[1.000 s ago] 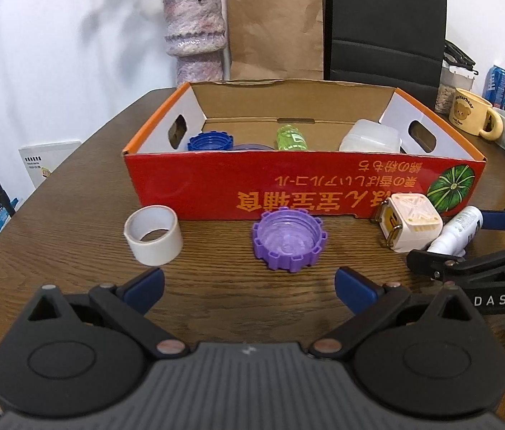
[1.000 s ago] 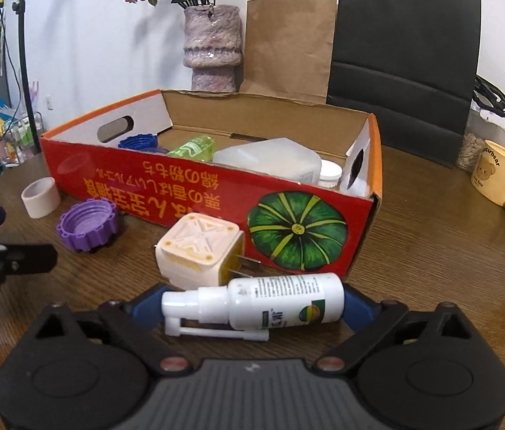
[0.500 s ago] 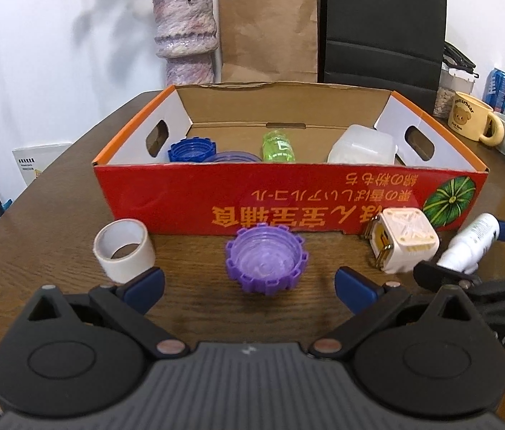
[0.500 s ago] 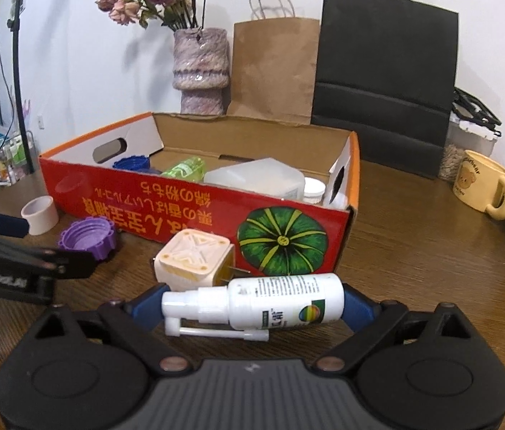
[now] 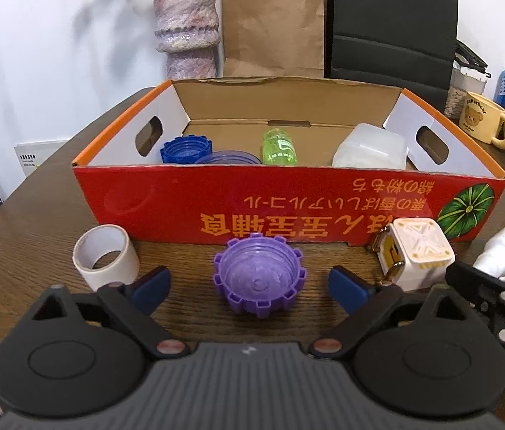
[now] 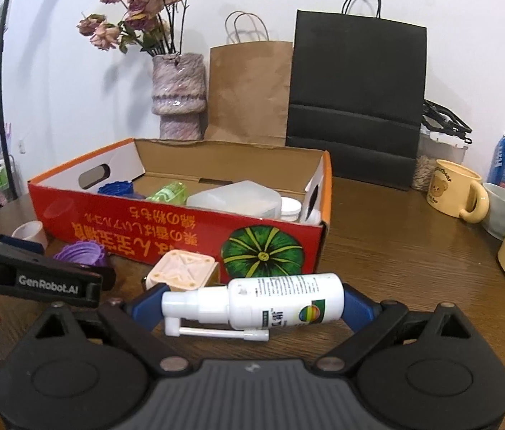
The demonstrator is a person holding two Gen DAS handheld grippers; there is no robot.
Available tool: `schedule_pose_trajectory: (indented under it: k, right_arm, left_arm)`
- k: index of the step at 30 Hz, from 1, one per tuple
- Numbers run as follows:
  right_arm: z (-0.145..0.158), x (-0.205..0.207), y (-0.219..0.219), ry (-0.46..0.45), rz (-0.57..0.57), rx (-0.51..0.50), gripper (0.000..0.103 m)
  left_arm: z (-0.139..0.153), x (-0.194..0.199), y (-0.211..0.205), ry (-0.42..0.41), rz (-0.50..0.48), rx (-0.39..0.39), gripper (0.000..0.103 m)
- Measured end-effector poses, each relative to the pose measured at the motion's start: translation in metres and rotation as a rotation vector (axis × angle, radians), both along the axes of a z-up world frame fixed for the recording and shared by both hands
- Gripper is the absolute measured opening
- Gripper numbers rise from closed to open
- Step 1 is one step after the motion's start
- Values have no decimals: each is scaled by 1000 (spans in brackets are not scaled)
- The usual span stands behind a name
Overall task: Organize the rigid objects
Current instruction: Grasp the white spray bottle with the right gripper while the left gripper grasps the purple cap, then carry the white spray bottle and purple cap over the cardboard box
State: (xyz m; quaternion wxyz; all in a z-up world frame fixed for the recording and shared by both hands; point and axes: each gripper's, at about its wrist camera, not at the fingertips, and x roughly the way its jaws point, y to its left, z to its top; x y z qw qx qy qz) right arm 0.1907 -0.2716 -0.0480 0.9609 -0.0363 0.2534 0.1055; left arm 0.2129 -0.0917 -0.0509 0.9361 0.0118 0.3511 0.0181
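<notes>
A purple toothed cap [image 5: 259, 281] lies open side up on the wooden table, in front of the red cardboard box [image 5: 288, 200]. My left gripper [image 5: 249, 285] straddles the cap. Its jaws are closing, and both blue pads still stand clear of the cap's sides. My right gripper [image 6: 252, 302] is shut on a white spray bottle [image 6: 281, 301], held crosswise just above the table, nozzle to the left. A cream cube plug [image 5: 417, 252] and a white tape roll [image 5: 105, 256] lie on either side of the cap.
In the box lie a blue cap [image 5: 184, 150], a green bottle [image 5: 279, 145] and a translucent tub [image 5: 371, 150]. Behind it stand a vase [image 6: 179, 89] and two paper bags. A yellow mug [image 6: 457, 193], cans and a bowl sit at the right.
My left gripper has moved forward until the purple cap lies between its fingers, and the fingers have narrowed slightly. The right gripper has tipped upward with the spray bottle still in it.
</notes>
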Motion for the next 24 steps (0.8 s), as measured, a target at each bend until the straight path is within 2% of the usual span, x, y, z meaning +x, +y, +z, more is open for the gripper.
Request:
schedule_pose_trajectory:
  k: [2,6,8,24]
  right_arm:
    - [0,0,0,-1,-5,4,98]
    - [0,-3,2,-9,-12,5,98]
    - [1,-5,3,-17,-13,4,98]
    - [3,-19,8,-61,-26,12,98]
  left_arm:
    - [-1,1,0,6,-7,-3,82]
    - [-2,0,0,2,-20,-14,69]
    - [-1,-1,-1,-5,-25,-13,56]
    - [3,-15,-3,-59,-47,4,55]
